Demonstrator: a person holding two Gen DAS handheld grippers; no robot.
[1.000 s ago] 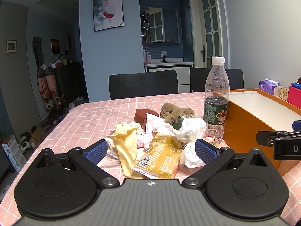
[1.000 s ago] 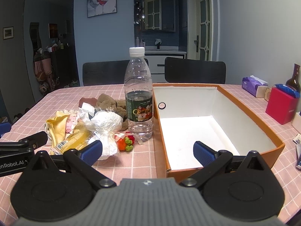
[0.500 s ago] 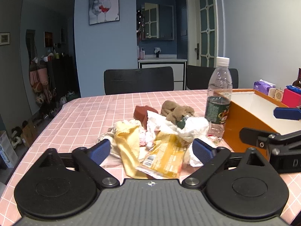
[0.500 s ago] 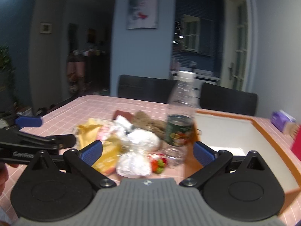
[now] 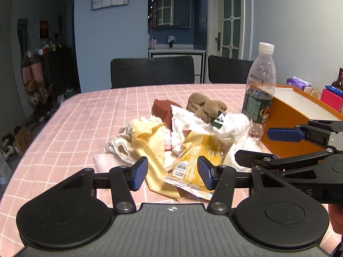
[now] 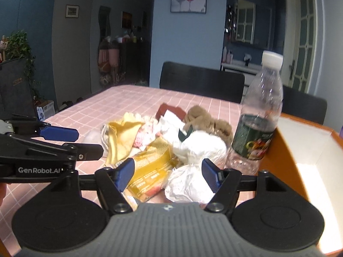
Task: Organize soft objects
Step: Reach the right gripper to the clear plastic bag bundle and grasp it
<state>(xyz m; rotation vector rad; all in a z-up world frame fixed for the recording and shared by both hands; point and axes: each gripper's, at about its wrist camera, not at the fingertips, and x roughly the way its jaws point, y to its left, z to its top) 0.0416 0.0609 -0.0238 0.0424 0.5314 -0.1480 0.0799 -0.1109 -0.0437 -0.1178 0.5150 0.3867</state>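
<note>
A heap of soft things lies on the pink checked tablecloth: a yellow cloth, a yellow snack packet, white crumpled bags, a brown plush toy and a dark red sponge. My left gripper is open just in front of the yellow cloth and packet. My right gripper is open just in front of the packet and a white bag. Each gripper also shows side-on in the other's view, holding nothing.
A clear water bottle stands at the heap's right, against an open orange box with a white inside. Two black chairs stand behind the table. A purple tissue pack and a red box sit at far right.
Both grippers' fingers have closed partway, from wide open to narrower gaps. The right gripper swung left from the orange box to face the heap. The left gripper moved slightly closer.
</note>
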